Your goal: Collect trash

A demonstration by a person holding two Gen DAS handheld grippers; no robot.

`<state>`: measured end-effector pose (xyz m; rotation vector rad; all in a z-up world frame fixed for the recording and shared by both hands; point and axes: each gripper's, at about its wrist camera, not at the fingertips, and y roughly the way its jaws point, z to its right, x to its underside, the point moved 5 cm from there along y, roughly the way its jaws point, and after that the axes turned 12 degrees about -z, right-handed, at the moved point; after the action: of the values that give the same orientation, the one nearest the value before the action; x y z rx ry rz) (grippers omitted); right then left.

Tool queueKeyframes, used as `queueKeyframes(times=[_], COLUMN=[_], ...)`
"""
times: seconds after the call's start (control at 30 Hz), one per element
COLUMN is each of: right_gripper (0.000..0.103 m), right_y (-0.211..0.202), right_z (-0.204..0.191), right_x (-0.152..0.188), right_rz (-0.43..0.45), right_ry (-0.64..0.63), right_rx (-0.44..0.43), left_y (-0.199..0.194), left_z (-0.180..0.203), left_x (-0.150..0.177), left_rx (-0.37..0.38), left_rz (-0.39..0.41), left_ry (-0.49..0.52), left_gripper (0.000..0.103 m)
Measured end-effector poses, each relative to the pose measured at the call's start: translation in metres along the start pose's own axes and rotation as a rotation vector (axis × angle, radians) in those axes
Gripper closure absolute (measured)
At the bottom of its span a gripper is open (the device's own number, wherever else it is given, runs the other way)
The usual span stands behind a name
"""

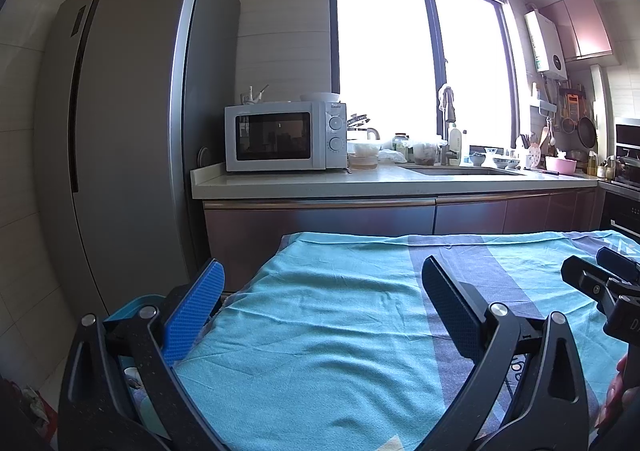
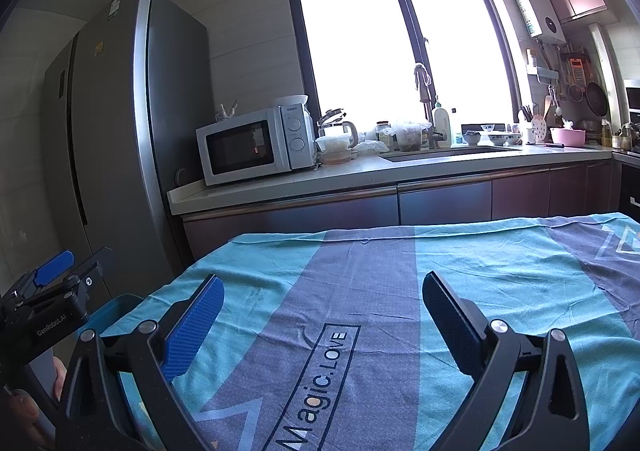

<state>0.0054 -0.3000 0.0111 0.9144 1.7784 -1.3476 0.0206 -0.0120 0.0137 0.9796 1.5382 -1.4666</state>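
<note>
No trash visible on teal-and-grey striped cloth (image 2: 360, 271); handling unjudgeable; left gripper (image 1: 322, 299) and right gripper (image 2: 322, 311) both spread wide, empty, above it

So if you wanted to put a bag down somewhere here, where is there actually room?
The cloth-covered table is bare between both open hand-held grippers and its far edge. The counter in front of the microwave has a free strip. Around the sink it is crowded with jars, bowls and bottles.
</note>
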Motion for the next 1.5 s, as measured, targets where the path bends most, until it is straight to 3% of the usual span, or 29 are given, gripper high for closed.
queueKeyframes(times=[1.5], right_gripper=[0.007], right_y=[-0.0020], right_z=[-0.0038], right_x=[-0.0024], right_rz=[0.011], right_ry=[-0.003], right_rx=[0.006], left_y=[0.0015], left_z=[0.0030], left_x=[0.0013], left_rx=[0.001], left_rz=[-0.005], left_ry=[-0.001], left_gripper=[0.006])
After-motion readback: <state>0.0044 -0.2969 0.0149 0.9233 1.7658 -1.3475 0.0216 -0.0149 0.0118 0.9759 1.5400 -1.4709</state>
